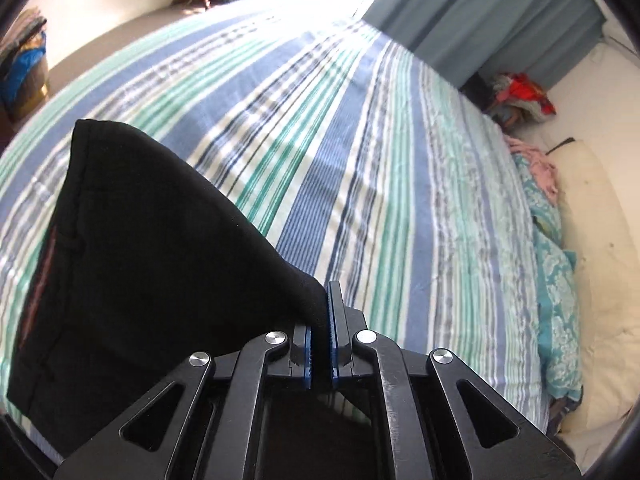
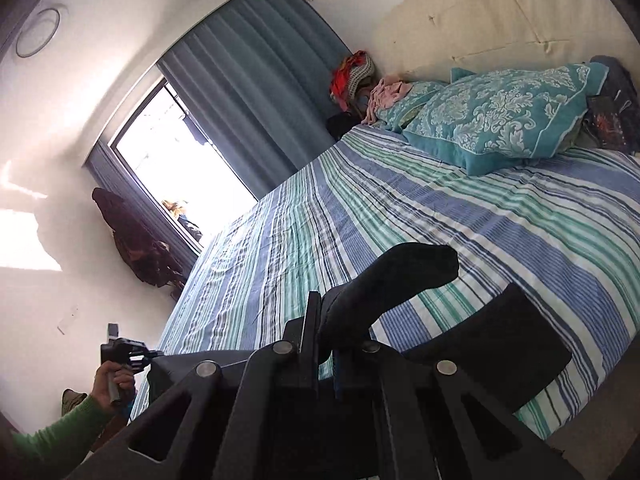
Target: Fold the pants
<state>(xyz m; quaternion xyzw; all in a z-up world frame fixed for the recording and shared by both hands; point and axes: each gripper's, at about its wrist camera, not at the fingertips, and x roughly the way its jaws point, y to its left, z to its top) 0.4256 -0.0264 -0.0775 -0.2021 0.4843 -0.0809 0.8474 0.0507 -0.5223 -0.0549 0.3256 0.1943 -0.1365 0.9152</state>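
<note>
The black pants (image 1: pixel 132 264) hang in the air over the striped bed (image 1: pixel 360 152). My left gripper (image 1: pixel 320 320) is shut on one corner of the pants, and the cloth drapes down to the left with a reddish side stripe. In the right wrist view my right gripper (image 2: pixel 326 332) is shut on another bunched part of the black pants (image 2: pixel 384 280), which sticks up past the fingers; a flat black panel (image 2: pixel 496 348) hangs lower right. The left gripper (image 2: pixel 124 352) also shows at lower left, held by a hand in a green sleeve.
Teal patterned pillows (image 2: pixel 500 116) and a pink cloth (image 2: pixel 384 96) lie at the head of the bed. A pile of red clothes (image 2: pixel 352 72) sits in the corner by the blue curtain (image 2: pixel 256 92). A bright window (image 2: pixel 176 164) is beyond the bed.
</note>
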